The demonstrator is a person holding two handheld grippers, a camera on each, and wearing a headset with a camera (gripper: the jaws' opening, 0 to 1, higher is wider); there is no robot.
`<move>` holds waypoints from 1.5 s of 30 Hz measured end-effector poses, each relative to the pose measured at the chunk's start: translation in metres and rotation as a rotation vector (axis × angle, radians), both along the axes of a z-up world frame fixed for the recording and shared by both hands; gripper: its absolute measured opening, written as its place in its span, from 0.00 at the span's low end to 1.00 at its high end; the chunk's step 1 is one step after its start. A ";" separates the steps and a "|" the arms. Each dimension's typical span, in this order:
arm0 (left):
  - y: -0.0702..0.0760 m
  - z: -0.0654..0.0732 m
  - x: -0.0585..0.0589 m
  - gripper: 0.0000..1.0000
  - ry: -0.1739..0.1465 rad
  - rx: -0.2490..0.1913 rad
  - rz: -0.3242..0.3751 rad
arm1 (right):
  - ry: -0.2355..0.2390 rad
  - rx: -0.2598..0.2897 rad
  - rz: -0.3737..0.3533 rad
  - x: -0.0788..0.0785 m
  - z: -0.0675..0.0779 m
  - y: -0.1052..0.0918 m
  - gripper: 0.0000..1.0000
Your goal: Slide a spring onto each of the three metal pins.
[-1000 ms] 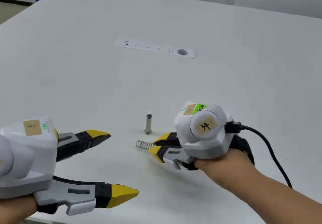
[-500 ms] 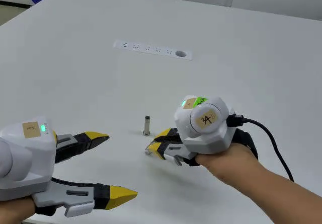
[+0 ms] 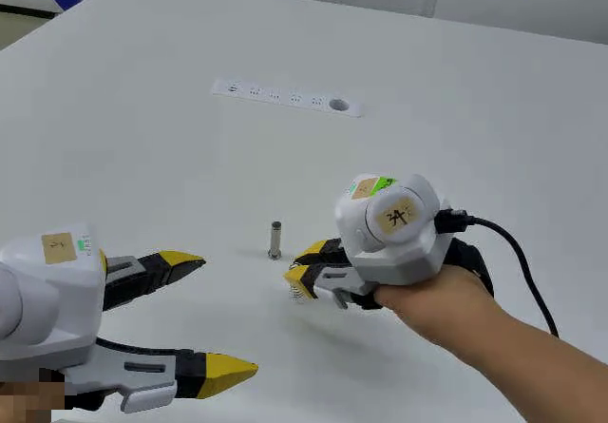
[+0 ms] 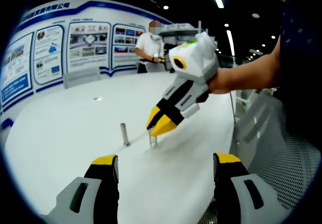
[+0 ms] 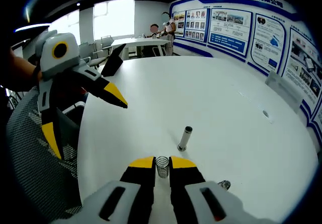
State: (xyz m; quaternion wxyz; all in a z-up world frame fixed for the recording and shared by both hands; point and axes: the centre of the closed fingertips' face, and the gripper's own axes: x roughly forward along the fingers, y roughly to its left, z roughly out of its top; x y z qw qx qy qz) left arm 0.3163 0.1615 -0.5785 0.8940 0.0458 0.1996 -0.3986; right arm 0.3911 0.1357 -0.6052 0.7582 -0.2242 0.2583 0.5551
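**Bench items, near to far**

1. Left gripper (image 3: 226,316): nearest, at the left edge of the white table (image 3: 142,138). The jaws are spread wide with nothing between them. The yellow tips point right, toward the work. The left gripper view (image 4: 166,159) also shows the gap bare.

2. Right gripper (image 3: 299,273): right of centre, held in a hand (image 3: 432,299), with a black cable (image 3: 513,252) trailing off to the right. The jaws are drawn almost together and pinch a spring (image 3: 298,291) between the yellow tips. The right gripper view (image 5: 162,159) shows the coil (image 5: 162,167) clamped in the narrow slot. In the left gripper view the spring (image 4: 153,140) hangs roughly upright below the tips (image 4: 158,123). Whether its lower end touches the table cannot be told.

3. Small shiny item (image 5: 224,184): on the table just right of the right gripper's jaw. It is possibly another spring but is too small to be sure.

4. Metal pin (image 3: 275,239): standing upright on the table, bare, just beyond and left of the held spring and apart from it. It also shows in the gripper views (image 4: 124,134) (image 5: 185,138).

5. White power strip (image 3: 283,98): lying flat, well beyond the pin, toward the far side.
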 end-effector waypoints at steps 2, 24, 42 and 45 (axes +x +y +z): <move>0.000 0.000 0.000 0.78 -0.002 -0.001 0.000 | 0.007 0.015 -0.007 0.001 0.005 0.001 0.12; -0.001 0.002 -0.001 0.78 -0.015 -0.006 -0.004 | -0.048 0.121 -0.030 0.025 0.067 0.018 0.12; -0.001 0.002 0.000 0.79 -0.011 -0.011 -0.002 | -0.025 0.134 -0.052 0.047 0.059 0.033 0.11; -0.001 0.002 0.000 0.79 -0.010 -0.012 -0.001 | -0.019 0.129 -0.052 0.047 0.056 0.034 0.11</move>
